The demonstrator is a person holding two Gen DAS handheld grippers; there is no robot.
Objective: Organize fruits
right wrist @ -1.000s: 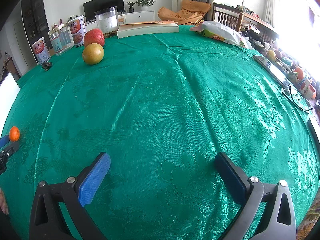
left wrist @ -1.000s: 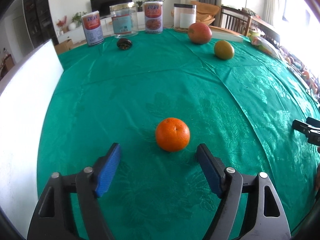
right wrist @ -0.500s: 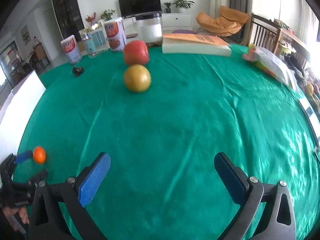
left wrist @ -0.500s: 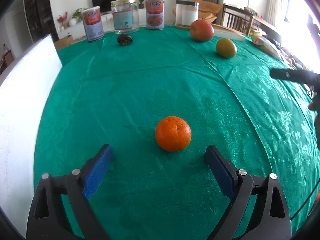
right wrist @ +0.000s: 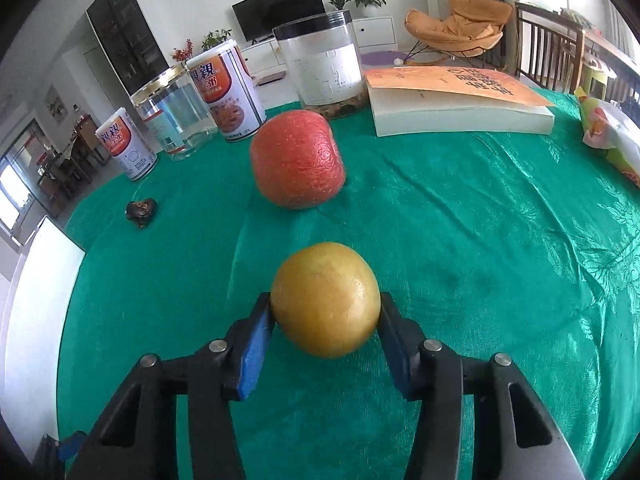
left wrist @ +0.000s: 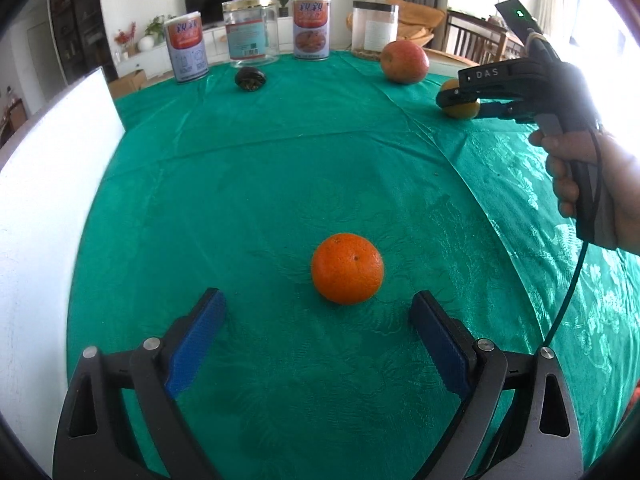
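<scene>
Both grippers: black frames w/ blue pads (right wrist: 251,354), silver screws (left wrist: 152,343); right gripper (left wrist: 456,98) marked "DAS", green cable (left wrist: 568,300).

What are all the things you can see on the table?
orange: 1, orange, near edge, ahead of the left gripper
yellow fruit: 1, yellow, mid-table
red fruit: 1, red, behind the yellow fruit
dark lump: 1, blackish, left of the red fruit
cans: 2, white and orange, far edge
jars: 2, clear, far edge
book: 1, orange cover, far right
tablecloth: 1, green
left gripper: 1, black, blue fingers, open
right gripper: 1, black, just closing on the yellow fruit
hand: 1, holding the right gripper
</scene>
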